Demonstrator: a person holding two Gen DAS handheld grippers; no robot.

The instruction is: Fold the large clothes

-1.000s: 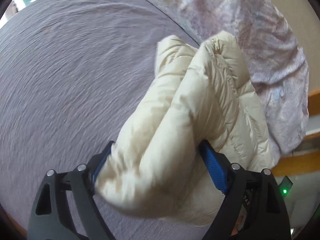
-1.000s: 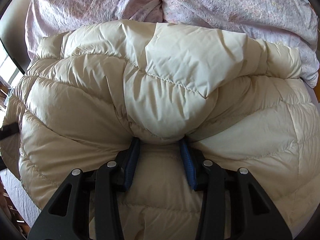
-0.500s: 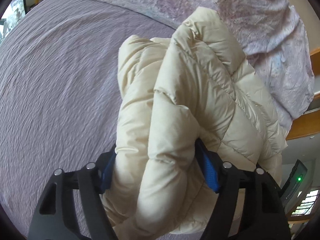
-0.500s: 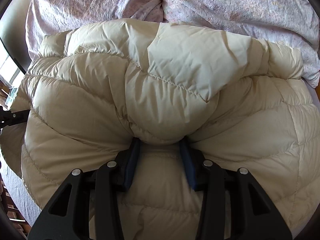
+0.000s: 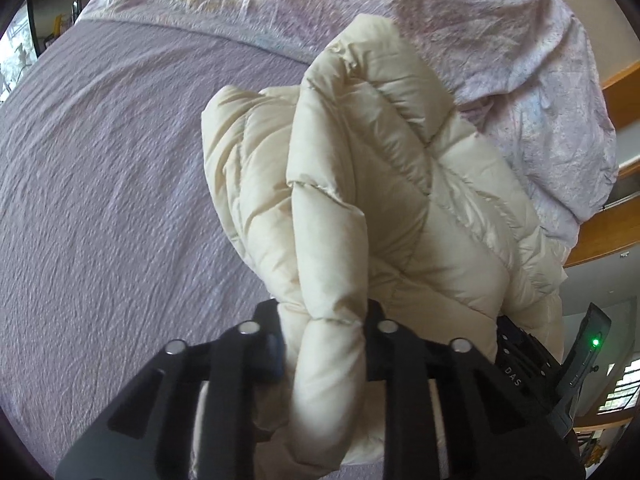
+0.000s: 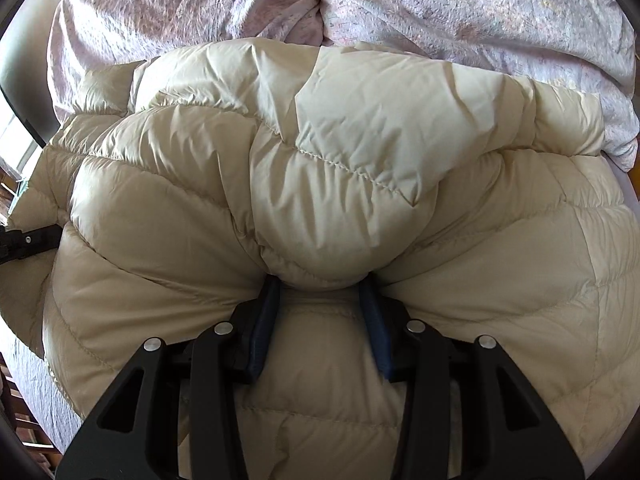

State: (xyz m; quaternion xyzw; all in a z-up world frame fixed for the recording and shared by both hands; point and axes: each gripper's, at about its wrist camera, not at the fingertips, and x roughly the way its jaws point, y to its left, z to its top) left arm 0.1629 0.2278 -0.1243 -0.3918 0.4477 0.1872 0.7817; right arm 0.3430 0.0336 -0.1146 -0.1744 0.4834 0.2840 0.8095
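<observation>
As the left gripper (image 5: 324, 344) tightened, its jaws had just been closing on a bunched roll of the cream puffer jacket (image 5: 360, 184), and the padding that had bulged wide between the pads a second earlier was now squeezed into a narrow fold between them. The view from that wrist had also swung: the grey bedspread (image 5: 100, 200) sat lower and to the left, and more of the crumpled pink duvet (image 5: 500, 32) showed along the top than before. The gathered part of the jacket stood up in front of the gripper, clear of the bedspread, with the duvet behind it.

The right gripper (image 6: 320, 312) had not changed. Its blue pads (image 6: 266, 320) pinched a thick lump of the same jacket (image 6: 320, 160), which spread wide across the bed in that view, its far edge lying against the duvet (image 6: 440, 8). Part of the other gripper's black frame showed at the left edge.

With both ends now firmly pinched, the jacket looked ready to be lifted and carried over for a fold. The stuffing was springy and slick, so the narrow left grip seemed the likelier one to slip if the pull came hard.
</observation>
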